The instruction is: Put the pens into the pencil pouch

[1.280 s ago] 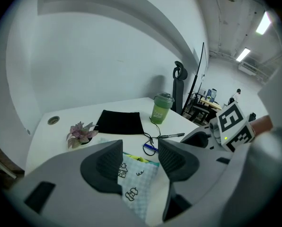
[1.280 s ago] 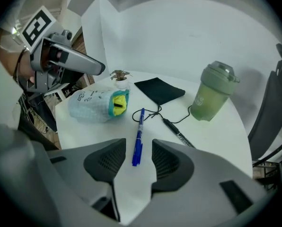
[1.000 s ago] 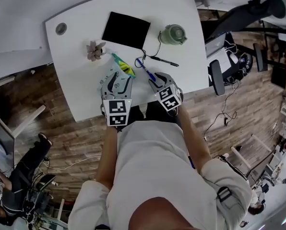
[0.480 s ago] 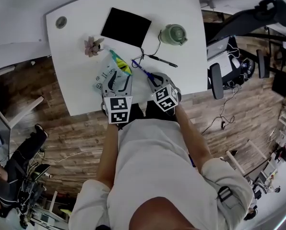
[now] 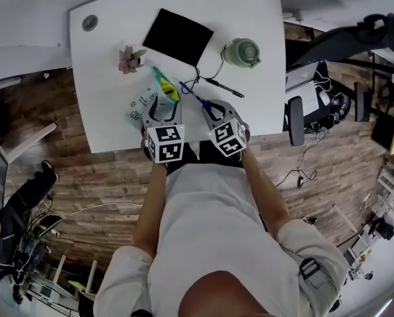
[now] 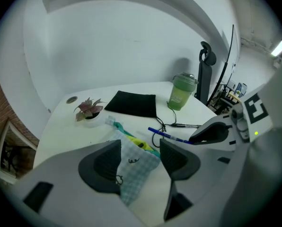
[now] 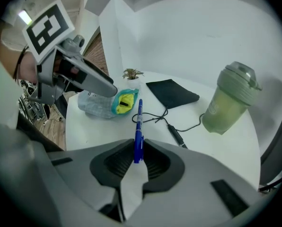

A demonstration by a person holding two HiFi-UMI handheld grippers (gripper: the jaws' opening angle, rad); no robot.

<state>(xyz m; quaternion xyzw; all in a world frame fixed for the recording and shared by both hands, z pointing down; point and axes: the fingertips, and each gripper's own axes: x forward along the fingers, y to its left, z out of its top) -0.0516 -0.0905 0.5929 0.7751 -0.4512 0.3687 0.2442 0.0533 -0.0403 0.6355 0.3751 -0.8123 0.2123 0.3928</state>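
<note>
Now the right tongs [image 7: 137, 156] clamp a blue pen [image 7: 139, 122]; the left tongs [image 6: 140, 155] are opening.
Left jaws straddle the pouch [image 6: 134, 169] without pressing it. It lies on the table [image 5: 111, 117], its yellow-lined mouth near the blue pen's tip. A black pen [image 5: 225, 86] lies farther out, near a green cup [image 5: 240, 50].

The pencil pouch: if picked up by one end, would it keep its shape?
The pencil pouch looks like thin cloth lying crumpled, so it would probably droop and fold. Its yellow-lined mouth gapes unevenly, so it may collapse when pushed. On the smooth table it likely slides.
</note>
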